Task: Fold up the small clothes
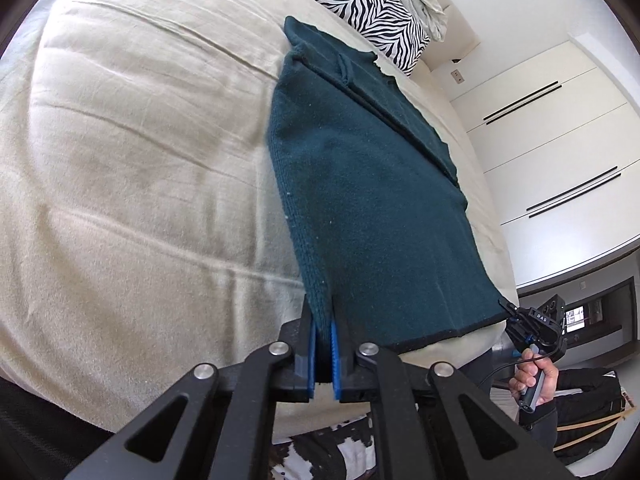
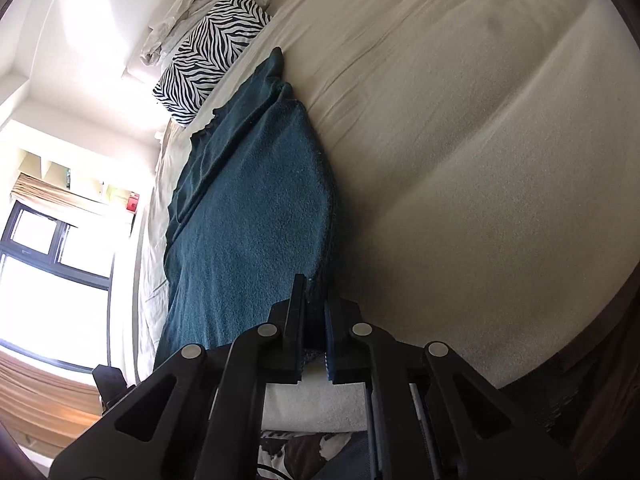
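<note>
— What's lying across the left of the left-hand camera's picture?

— The cream bedsheet (image 1: 132, 160) is filling most of that side, creased in long lines. Going right, the dark teal sweater (image 1: 360, 200) is stretching from the upper middle of the frame down to the bottom centre, lying on the sheet, with one part folded over along its right side.

— And the left gripper (image 1: 324, 334)?

— It's sitting at the bottom centre, its two blue-lined fingers (image 1: 335, 356) nearly closed, pinching a corner of the sweater's lower hem between them.

— Further right?

— A zebra-striped pillow (image 1: 368, 4) is lying at the top, white wardrobe doors (image 1: 560, 140) are running down the right edge, and at the lower right the right hand (image 1: 534, 380) is gripping a handle. The right gripper (image 1: 510, 310) above it is meeting the hem's other corner, though it's too small there to tell how its jaws are standing.

— What's the right-hand camera showing?

— Starting at the left, a bright window (image 2: 44, 264) with a dark frame is glaring in. The zebra-striped pillow (image 2: 208, 52) is sitting at the upper left with rumpled white bedding just beyond it. The sweater (image 2: 248, 208) is running from there down to the bottom centre, where the right gripper (image 2: 316, 316) is clamping its edge, the fingers (image 2: 330, 344) drawn almost together on the knit. The bedsheet (image 2: 480, 140) is taking up everything to the right.
</note>
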